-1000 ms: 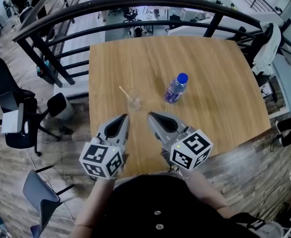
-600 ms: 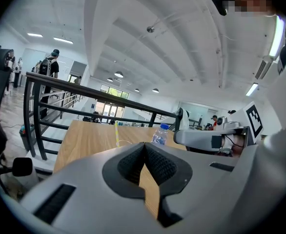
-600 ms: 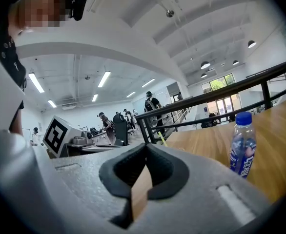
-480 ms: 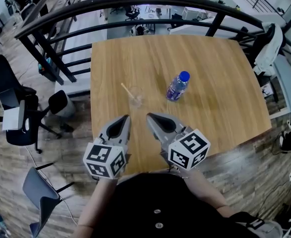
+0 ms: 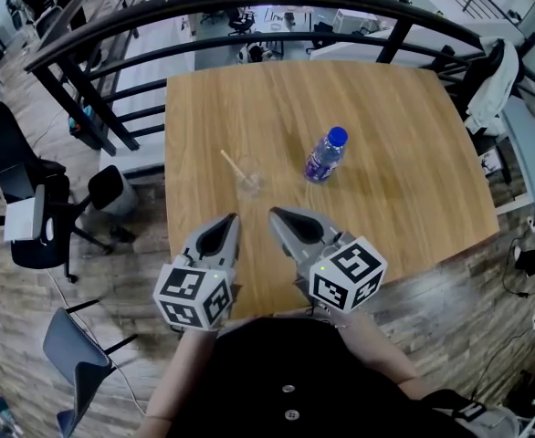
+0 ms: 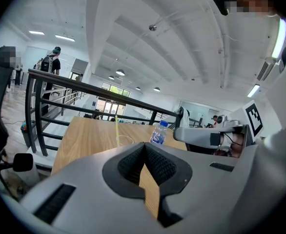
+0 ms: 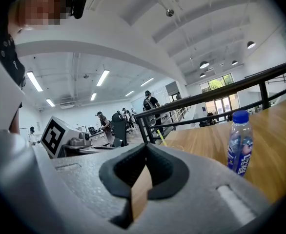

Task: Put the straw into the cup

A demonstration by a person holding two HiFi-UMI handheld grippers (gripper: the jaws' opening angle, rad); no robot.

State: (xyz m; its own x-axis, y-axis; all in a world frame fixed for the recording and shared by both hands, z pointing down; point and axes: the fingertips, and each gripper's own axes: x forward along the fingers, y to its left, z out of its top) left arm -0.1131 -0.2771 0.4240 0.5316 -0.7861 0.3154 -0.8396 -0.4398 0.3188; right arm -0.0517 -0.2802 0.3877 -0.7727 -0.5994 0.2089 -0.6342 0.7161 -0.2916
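Left gripper and right gripper, both closed on nothing, hover side by side at the surface's 6 o'clock edge. Cup stands beyond them at 12 o'clock, the straw inside it leaning toward 10. Bottle stands at the cup's 3 o'clock.

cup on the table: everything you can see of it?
Small clear cup, plastic or glass by look, upright on the wooden table, left of the blue-capped bottle in the head view and apart from it. A pale yellow straw stands in it, leaning left over the rim. Only table and straw touch it.
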